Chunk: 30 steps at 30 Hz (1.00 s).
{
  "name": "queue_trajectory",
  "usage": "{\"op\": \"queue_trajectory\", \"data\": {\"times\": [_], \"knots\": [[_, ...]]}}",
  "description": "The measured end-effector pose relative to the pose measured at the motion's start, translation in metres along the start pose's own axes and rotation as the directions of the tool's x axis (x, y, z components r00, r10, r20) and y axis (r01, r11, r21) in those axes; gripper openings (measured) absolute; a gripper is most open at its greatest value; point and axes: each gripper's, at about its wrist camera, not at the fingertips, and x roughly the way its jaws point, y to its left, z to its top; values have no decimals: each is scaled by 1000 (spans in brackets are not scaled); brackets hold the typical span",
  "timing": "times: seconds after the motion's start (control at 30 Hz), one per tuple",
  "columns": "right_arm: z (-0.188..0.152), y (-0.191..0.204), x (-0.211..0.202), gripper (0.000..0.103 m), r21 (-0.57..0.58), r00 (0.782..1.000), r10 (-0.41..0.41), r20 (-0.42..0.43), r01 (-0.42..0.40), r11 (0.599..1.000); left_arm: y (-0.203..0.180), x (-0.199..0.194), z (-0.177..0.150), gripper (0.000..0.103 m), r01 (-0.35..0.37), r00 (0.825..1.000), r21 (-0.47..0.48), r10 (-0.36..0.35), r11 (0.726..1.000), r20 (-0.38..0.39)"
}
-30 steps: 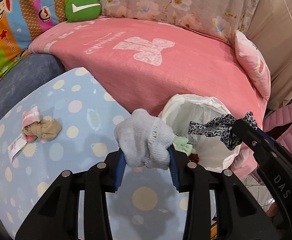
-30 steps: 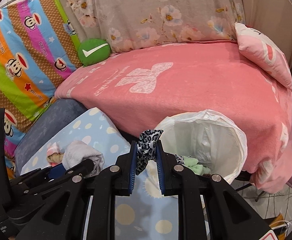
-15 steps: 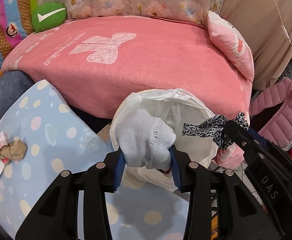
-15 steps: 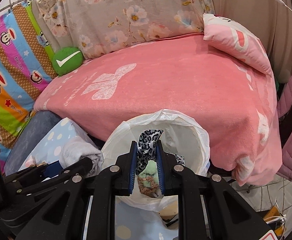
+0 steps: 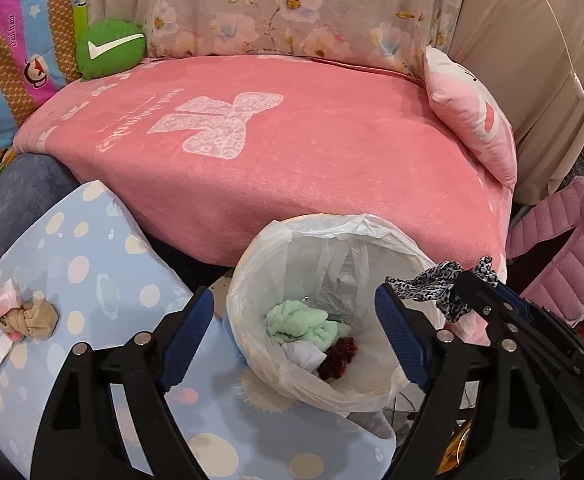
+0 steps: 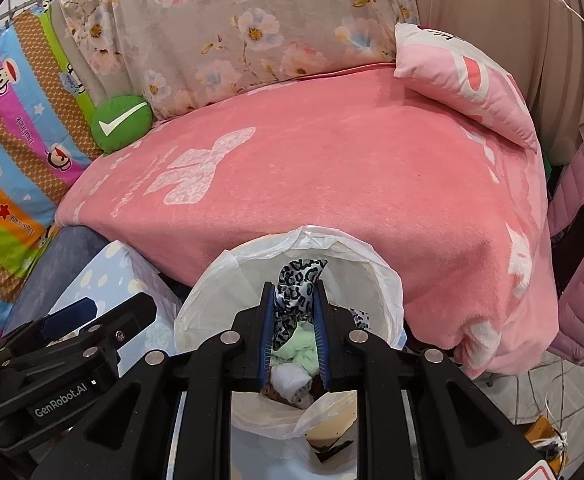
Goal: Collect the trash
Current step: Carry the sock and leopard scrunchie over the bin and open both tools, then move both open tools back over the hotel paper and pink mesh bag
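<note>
A pink blanket (image 5: 292, 168) with a pale bow motif fills the centre of the frame, a round green cushion (image 5: 109, 50) with a white tick at upper left. The bin's liner (image 5: 332, 236) is white, holding mint-green cloth (image 5: 300, 320), white cloth (image 5: 304, 356) and a maroon scrap (image 5: 338, 358). The black right tool (image 6: 295, 312) with blue pads pinches black-and-white leopard-print fabric (image 6: 292, 288); the lower-left cover (image 5: 91, 280) is light blue with pastel dots.

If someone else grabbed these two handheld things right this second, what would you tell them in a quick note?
Left tool: open, empty, poised over the bin.
Right tool: shut on the leopard-print cloth, held above the bin's opening.
White-lined bin: holds a green cloth, a white sock and a dark red piece.
Done: those three are binned.
Left: release the leopard-print cloth, then fetch the tan bundle on the dotted blue cushion.
</note>
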Motion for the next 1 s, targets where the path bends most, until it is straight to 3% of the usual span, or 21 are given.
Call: {"op": "queue_trajectory", "data": {"times": [0.5, 0.63, 0.9, 1.0], "knots": [[-2, 32, 18, 23, -61, 1000, 14, -28, -15, 998, 48, 0, -6, 78, -65, 998, -84, 65, 994, -11], [-3, 41, 20, 44, -79, 1000, 10, -29, -12, 997, 59, -1, -7, 78, -73, 997, -100, 73, 992, -10], [-6, 57, 18, 49, -110, 1000, 6, -26, -9, 994, 77, -6, -13, 78, -88, 996, -133, 88, 987, -9], [-8, 63, 14, 57, -120, 1000, 5, -21, -8, 993, 85, -10, -16, 78, -94, 996, -147, 94, 985, -8]]}}
